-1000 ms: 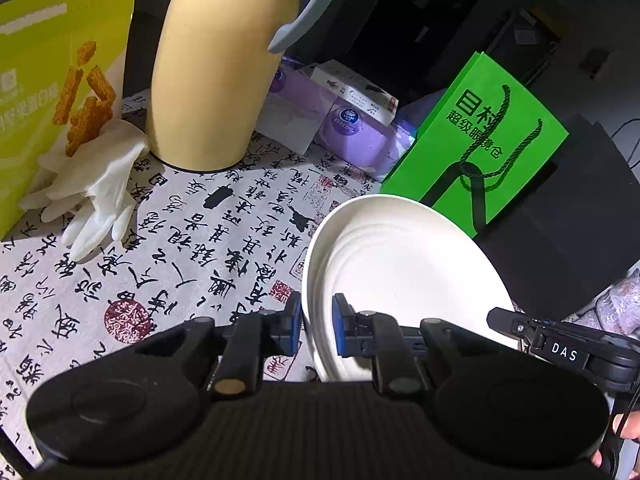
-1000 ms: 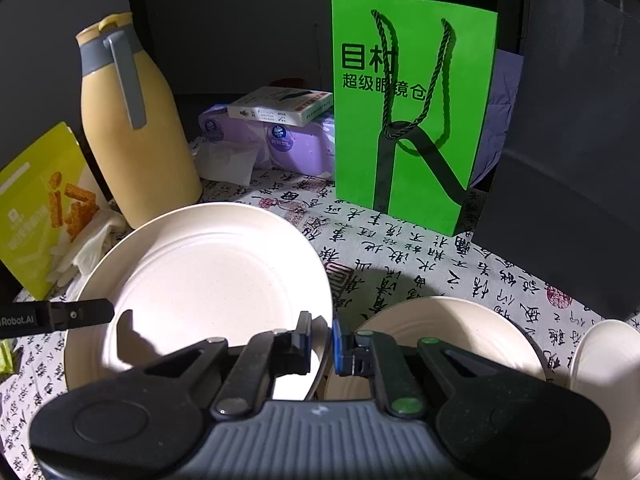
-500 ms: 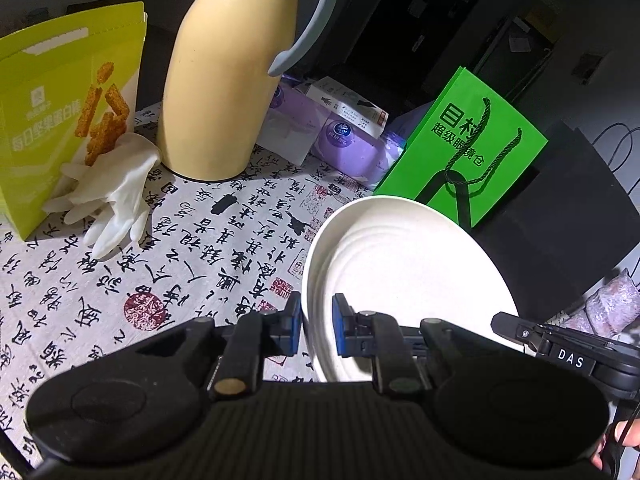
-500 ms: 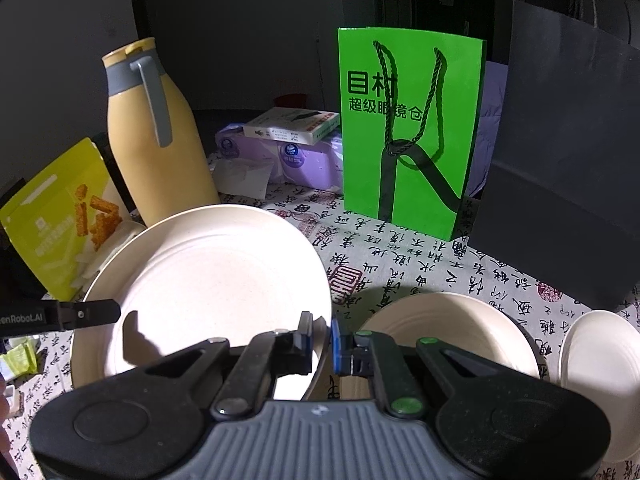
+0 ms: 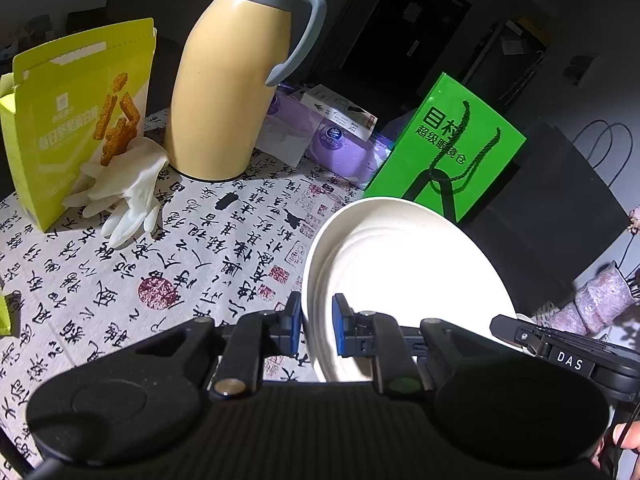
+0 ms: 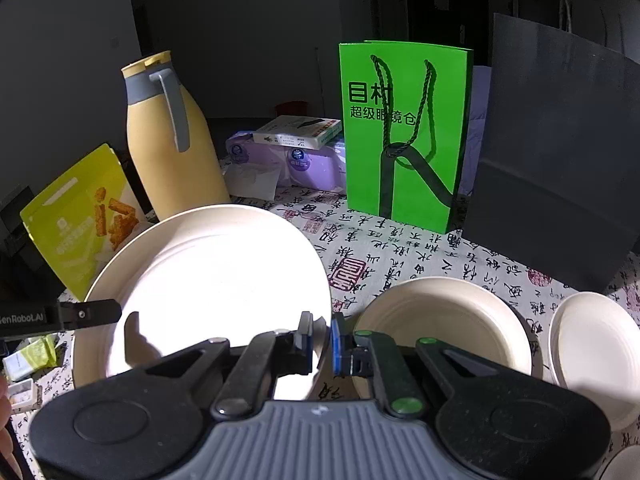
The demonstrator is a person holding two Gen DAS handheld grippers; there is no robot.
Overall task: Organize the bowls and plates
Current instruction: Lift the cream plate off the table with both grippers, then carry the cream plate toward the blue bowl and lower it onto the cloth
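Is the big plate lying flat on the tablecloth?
No. The big plate is tilted above the tablecloth, its rim pinched by the right hand-held gripper and the left hand-held gripper.

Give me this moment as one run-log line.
left gripper: shut on large plate | right gripper: shut on same plate's opposite rim | plate: off table | bowl: on table
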